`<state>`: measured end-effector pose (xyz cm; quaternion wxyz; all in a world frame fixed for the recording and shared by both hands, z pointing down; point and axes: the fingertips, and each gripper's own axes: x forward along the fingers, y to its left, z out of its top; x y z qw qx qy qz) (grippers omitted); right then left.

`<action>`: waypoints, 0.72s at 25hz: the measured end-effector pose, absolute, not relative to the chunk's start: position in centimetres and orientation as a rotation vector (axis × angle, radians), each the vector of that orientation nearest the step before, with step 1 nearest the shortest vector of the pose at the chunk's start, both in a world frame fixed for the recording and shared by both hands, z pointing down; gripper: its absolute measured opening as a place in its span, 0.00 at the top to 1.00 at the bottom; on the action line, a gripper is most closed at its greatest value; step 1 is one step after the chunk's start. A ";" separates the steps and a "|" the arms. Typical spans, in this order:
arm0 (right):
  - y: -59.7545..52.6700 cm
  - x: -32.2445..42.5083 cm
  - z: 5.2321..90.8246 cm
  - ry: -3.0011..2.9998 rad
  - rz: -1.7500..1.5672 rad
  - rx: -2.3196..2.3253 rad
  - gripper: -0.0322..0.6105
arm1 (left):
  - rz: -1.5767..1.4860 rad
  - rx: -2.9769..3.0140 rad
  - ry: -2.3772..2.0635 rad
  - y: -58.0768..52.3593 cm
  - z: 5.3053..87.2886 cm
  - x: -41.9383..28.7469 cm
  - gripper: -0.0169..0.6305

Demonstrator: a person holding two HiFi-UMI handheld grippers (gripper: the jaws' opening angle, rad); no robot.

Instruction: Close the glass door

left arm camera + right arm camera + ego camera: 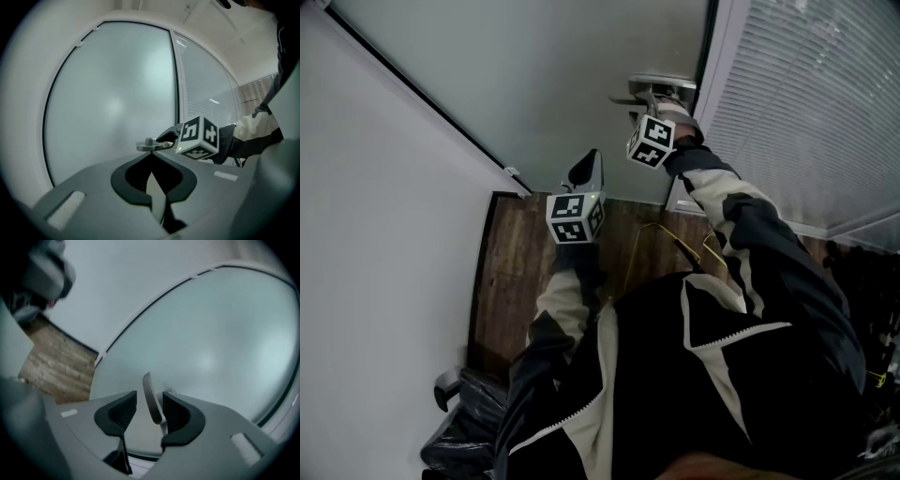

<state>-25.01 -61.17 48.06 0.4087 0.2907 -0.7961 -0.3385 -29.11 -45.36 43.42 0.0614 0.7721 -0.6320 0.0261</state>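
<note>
- Right gripper has its jaws spread with the handle standing between them. The grip looks loose, and the pads aren't squeezing it.
- Door is frosted glass, straight ahead of both grippers. Its handle edge seems to sit snug against the frame next to the blinds.
- So I'd say the closing is pretty much done. What's left is getting that gripper off the handle and maybe checking the latch caught, which I can't see.
- Left gripper hangs short of the glass, jaws pinched together on nothing.
- Wood floor below, plain wall on the left.
</note>
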 end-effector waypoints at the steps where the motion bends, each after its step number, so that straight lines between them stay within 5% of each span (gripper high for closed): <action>1: -59.7 -25.1 46.8 -2.128 -0.766 0.758 0.68 | 0.070 2.330 -1.918 -45.5 43.1 -29.3 0.96; 8: -52.0 -24.2 40.1 -2.717 -0.226 0.873 0.94 | 0.019 2.336 -1.949 -47.2 41.0 -29.9 0.96; 18: -51.9 -21.4 40.2 -2.731 -0.125 0.961 0.95 | -0.014 2.352 -1.916 -48.3 40.2 -28.3 0.96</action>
